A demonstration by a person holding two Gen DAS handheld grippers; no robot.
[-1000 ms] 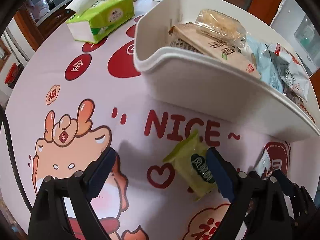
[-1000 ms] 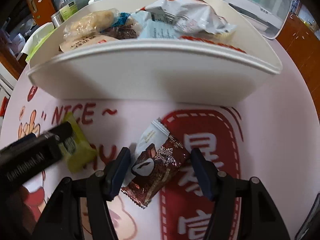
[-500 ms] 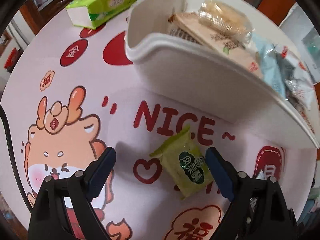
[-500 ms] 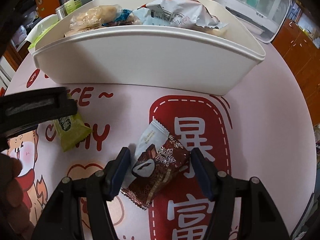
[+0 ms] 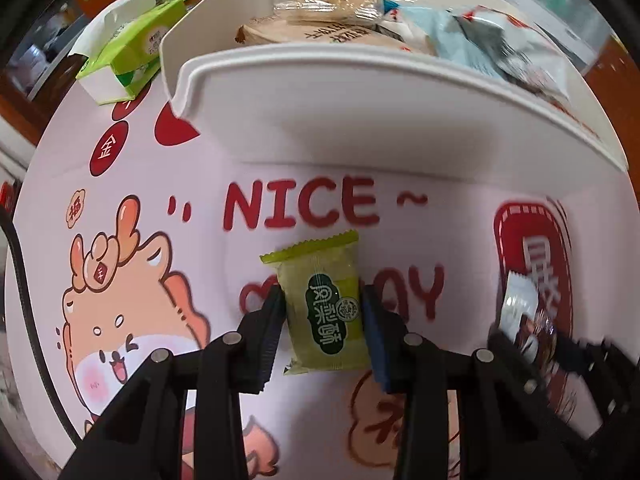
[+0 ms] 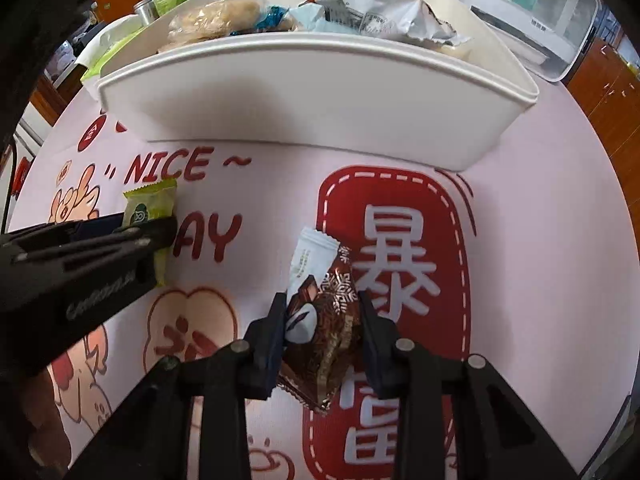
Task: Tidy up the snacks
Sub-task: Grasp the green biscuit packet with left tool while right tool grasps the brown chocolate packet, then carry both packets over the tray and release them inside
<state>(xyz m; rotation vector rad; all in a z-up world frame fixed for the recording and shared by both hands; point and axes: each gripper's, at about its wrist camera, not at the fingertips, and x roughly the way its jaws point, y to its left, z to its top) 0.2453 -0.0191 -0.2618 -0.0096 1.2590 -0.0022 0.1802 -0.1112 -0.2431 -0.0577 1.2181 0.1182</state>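
Both grabs landing: your left gripper (image 5: 323, 320) has clamped the green foil snack packet (image 5: 322, 311) on the table (image 5: 460, 224); your right gripper (image 6: 322, 322) is closing on the brown-and-white chocolate wrapper (image 6: 324, 320). Next I'd lift both over the white plastic bin's (image 5: 360, 120) rim.

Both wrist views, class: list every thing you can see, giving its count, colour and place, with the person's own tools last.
green snack packet: one, green, on the tablecloth, between the left gripper's pads.
brown snack packet: one, brown and white, on the tablecloth, between the right gripper's pads.
white bin: one, white, behind both packets, heaped with several wrapped snacks.
tissue pack: one, green and white, left of the bin.
tablecloth: one, pink with red cartoon print.
left gripper: one, black, shut on the green packet.
right gripper: one, black, jaws closing on the brown packet.
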